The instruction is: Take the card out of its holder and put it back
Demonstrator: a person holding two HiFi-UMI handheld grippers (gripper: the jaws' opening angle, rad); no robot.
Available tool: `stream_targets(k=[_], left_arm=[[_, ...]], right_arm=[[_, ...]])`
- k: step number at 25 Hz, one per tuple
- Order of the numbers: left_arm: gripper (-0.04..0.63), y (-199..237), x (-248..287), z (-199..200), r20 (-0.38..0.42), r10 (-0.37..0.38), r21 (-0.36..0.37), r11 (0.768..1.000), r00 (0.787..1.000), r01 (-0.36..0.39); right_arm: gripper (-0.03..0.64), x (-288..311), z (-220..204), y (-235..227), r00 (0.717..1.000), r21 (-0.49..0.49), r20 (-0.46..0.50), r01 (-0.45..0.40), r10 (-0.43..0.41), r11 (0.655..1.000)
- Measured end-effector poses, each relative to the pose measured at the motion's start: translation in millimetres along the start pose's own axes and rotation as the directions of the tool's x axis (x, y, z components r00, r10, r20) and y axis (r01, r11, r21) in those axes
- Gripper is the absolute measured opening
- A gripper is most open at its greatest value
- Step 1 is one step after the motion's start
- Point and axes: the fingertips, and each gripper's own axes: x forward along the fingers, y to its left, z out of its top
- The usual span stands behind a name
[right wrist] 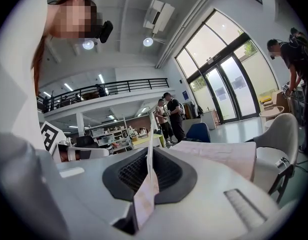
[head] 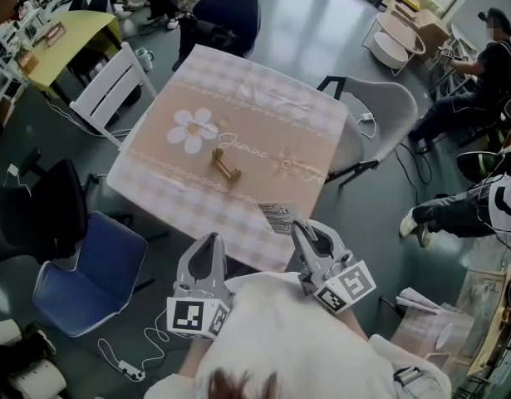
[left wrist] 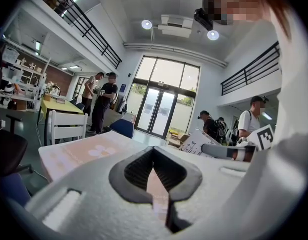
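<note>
Desk (head: 263,98) is carrying the holder (head: 225,166) mid-frame; lower right, the right claw (head: 298,227) is gripping the card (head: 277,216); left claw (head: 208,239) is sitting closed.

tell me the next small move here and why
Probably carry the card forward toward the gold holder and line its lower edge up above it. The right gripper is shut on the card, at the near edge of the table. The holder sits empty mid-table, and the left gripper is shut on nothing.
</note>
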Motion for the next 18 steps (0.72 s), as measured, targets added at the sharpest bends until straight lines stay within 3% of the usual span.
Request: stream_targets(k=[18], left_arm=[[0.0,-1.2,5.3,-3.2,-0.015,-0.024,-0.016,1.0,1.0,0.024]], right_arm=[[0.017,2.0,-2.6,-0.4,1.0,-0.002,-0.016,0.006,-0.006,1.0]])
